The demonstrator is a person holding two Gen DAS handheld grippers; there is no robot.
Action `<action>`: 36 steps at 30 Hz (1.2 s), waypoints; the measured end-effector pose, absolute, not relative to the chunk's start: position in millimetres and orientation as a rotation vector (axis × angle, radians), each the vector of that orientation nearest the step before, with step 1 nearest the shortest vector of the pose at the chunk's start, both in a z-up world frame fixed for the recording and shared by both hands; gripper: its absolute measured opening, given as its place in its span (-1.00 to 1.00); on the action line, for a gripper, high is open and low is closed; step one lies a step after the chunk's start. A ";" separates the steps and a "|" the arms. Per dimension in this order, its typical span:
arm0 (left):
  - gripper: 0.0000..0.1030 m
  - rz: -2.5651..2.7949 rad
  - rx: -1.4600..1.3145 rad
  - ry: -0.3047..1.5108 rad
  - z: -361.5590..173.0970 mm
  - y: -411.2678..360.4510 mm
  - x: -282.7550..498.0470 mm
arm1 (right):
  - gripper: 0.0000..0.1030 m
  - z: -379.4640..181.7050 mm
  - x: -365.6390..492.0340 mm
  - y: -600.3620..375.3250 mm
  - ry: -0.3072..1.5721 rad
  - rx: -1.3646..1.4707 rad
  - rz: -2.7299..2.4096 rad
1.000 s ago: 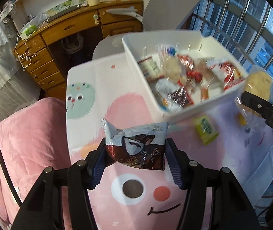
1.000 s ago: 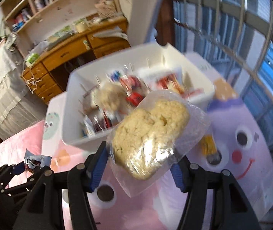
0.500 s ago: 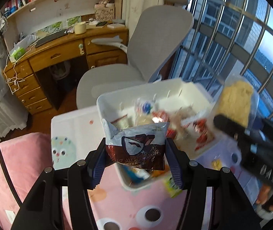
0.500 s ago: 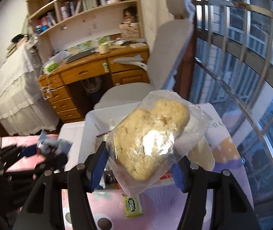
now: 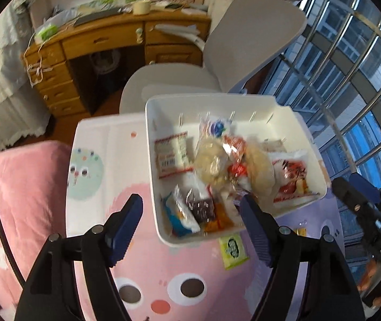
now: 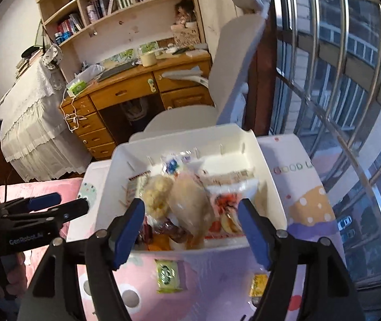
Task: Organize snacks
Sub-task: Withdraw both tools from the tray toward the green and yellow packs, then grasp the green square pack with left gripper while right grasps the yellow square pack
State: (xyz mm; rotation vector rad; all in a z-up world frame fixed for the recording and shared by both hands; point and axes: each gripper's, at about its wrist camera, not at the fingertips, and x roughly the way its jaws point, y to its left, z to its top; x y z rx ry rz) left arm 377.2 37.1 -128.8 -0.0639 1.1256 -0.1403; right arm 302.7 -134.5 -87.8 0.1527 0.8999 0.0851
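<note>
A white bin [image 5: 244, 104] full of wrapped snacks stands on the cartoon tablecloth [image 5: 105, 147]. My left gripper [image 5: 190, 203] hangs over the bin's near corner, its jaws opening with nothing between them. A dark brown packet [image 5: 199, 208] lies in the bin below it. My right gripper [image 6: 190, 210] is above the bin [image 6: 217, 139], jaws opening and empty. A pale bread bag [image 6: 187, 198] lies blurred among the snacks under it. A green packet [image 6: 167, 272] and a yellow packet [image 6: 260, 285] lie on the cloth in front of the bin.
A grey office chair [image 5: 190, 72] stands just behind the table, with a wooden desk [image 5: 96, 40] beyond it. Window bars [image 6: 337, 80] run along the right. Pink bedding [image 5: 16, 187] borders the table on the left.
Both grippers rose over the bin and opened. The dark packet left my left gripper and the bread bag left my right one; both now lie in the bin.
</note>
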 end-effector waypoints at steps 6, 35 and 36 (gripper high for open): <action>0.44 -0.096 -0.126 1.186 -158.3 36.4 356.6 | 0.41 -109.3 292.0 -167.7 0.966 0.176 0.061; 0.54 0.079 -0.209 1.359 -287.2 -37.4 342.9 | 0.41 -240.0 228.6 -206.1 1.131 -0.047 0.153; 0.54 0.081 -0.209 1.354 -288.3 -38.7 344.3 | 0.41 -241.1 230.3 -207.5 1.131 -0.040 0.155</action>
